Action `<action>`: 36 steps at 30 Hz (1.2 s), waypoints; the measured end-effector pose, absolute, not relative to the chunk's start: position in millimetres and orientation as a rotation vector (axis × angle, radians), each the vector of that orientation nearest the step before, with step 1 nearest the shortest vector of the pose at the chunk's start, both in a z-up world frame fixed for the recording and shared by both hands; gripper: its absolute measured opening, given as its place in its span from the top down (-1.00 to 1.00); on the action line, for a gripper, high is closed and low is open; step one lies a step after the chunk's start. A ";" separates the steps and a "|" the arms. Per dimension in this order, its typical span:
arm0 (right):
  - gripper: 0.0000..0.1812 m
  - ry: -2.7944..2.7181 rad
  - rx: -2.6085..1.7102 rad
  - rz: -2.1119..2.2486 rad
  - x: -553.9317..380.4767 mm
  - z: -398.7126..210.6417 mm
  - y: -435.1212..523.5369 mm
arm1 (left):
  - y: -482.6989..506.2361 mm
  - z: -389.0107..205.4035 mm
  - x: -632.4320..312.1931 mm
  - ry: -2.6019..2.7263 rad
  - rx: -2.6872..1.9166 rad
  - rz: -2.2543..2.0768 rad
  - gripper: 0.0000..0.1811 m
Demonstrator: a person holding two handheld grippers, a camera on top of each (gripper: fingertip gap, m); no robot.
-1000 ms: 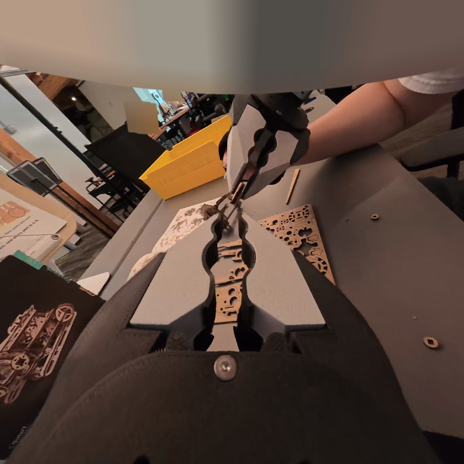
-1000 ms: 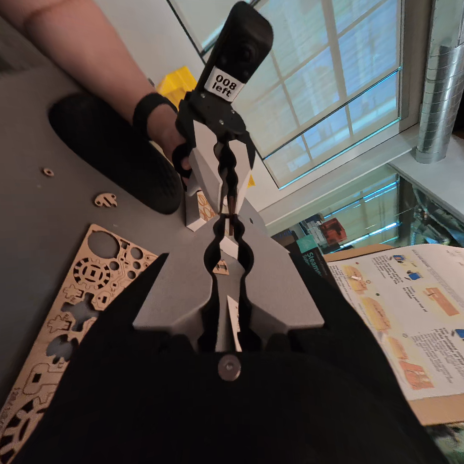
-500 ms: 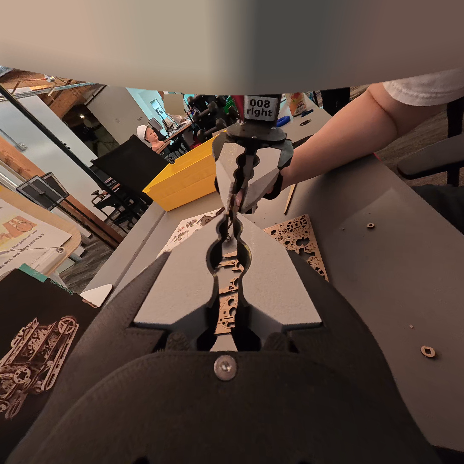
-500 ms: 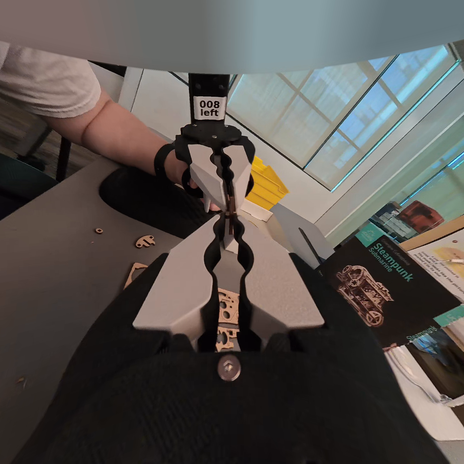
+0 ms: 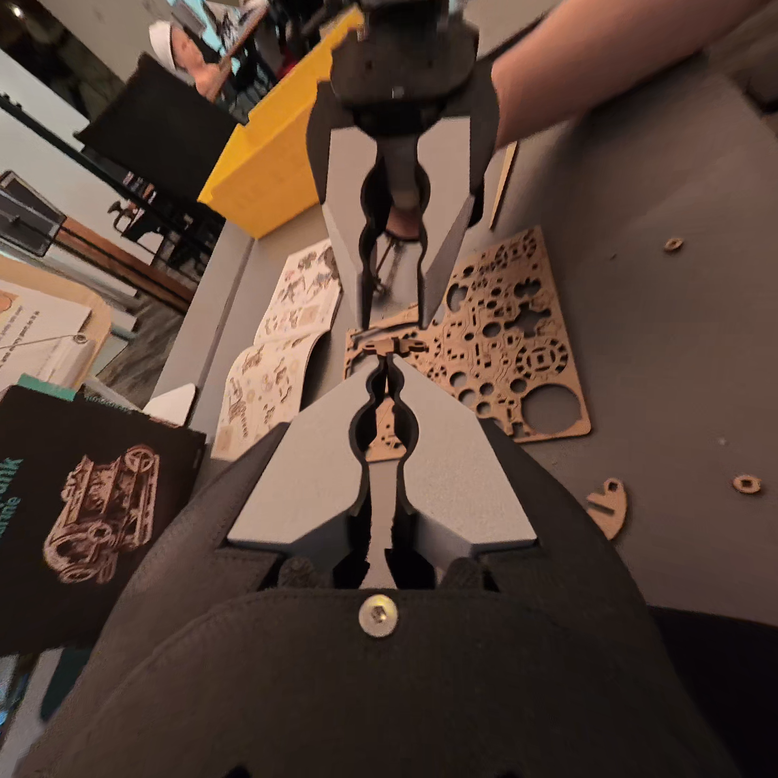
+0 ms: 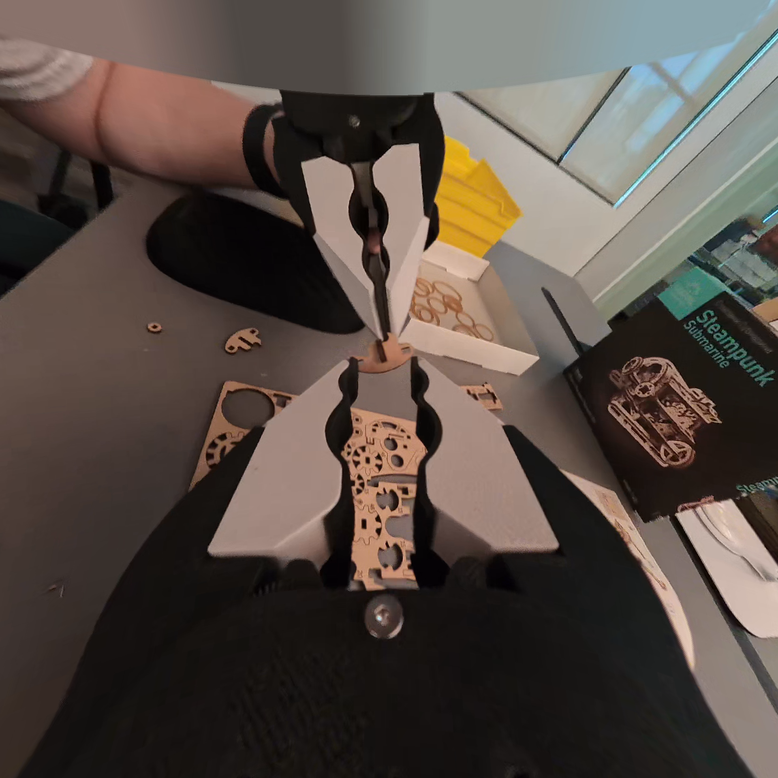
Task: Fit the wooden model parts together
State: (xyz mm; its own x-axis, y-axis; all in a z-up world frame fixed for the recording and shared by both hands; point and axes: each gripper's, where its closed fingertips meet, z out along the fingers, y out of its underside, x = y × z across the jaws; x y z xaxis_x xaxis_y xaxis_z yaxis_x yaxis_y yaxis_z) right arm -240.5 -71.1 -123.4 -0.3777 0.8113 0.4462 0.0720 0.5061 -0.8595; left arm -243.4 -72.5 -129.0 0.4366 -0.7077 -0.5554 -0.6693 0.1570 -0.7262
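Your grey table (image 5: 673, 337) fills both views. At 9 o'clock in the left wrist view lies a black box (image 5: 84, 505) with a printed picture of a wooden machine and teal lettering; the right wrist view shows it at 3 o'clock. A yellow bin (image 5: 269, 168) stands at 11 o'clock at the table's far edge, and an open instruction booklet (image 5: 278, 358) with small drawings and print too fine to read lies between bin and box. Just beside the booklet, at 2 o'clock, lies the flat wooden sheet (image 5: 505, 358) with many parts already punched out. In the right wrist view a white tray (image 6: 463, 337) of wooden rings sits at 1 o'clock. Your left gripper (image 5: 388, 362) is pressed together, pinching the small wooden part (image 5: 389, 347) above the sheet at the centre of the view. Your right gripper (image 6: 383, 374) is spread wide, its fingertips flanking that rounded part from either side; you cannot tell from here whether they touch it. A half-round loose piece (image 5: 606, 509) and a small washer (image 5: 747, 484) lie on the table at 4 o'clock.
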 end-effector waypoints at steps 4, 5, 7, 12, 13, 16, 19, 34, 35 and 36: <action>0.97 -1.833 -0.784 0.835 -244.8 -132.7 -67.6 | -71.3 -140.9 -243.0 1.290 -1.581 -0.025 1.00; 0.98 -1.866 -0.805 0.802 -245.6 -141.0 -65.7 | -70.5 -144.9 -243.3 1.296 -1.595 -0.024 1.00; 0.94 -1.891 -0.835 0.808 -246.3 -149.8 -64.9 | -67.6 -153.9 -247.6 1.316 -1.628 0.007 1.00; 0.85 -1.840 -0.927 0.942 -246.2 -140.0 -62.3 | -72.0 -161.6 -243.7 1.372 -1.615 -0.006 1.00; 0.83 -1.843 -0.963 1.004 -245.7 -140.1 -63.8 | -73.9 -162.3 -241.4 1.392 -1.599 0.002 1.00; 0.81 -1.903 -1.090 1.201 -241.8 -149.5 -70.7 | -85.4 -164.8 -229.6 1.478 -1.532 -0.011 1.00; 0.81 -1.977 -1.119 1.386 -233.2 -155.5 -82.6 | -95.5 -165.8 -221.0 1.544 -1.474 -0.015 1.00; 0.79 -2.316 -0.923 1.128 -207.0 -197.6 -95.4 | -97.7 -175.7 -221.1 1.582 -1.495 -0.021 1.00; 0.80 -2.323 -0.873 1.059 -209.0 -201.7 -96.2 | -96.3 -176.3 -222.8 1.574 -1.507 -0.025 1.00; 0.79 -2.330 -0.832 1.034 -210.0 -204.2 -100.3 | -95.6 -177.9 -224.4 1.570 -1.525 -0.034 1.00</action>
State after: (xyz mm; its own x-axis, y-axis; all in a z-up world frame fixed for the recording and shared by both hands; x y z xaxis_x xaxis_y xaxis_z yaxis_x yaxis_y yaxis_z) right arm -210.0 -100.3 -204.2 -0.7132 0.6826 0.1592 0.3399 0.5354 -0.7732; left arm -224.4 -95.6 -177.9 0.1873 -0.8017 -0.5677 -0.7763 0.2333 -0.5856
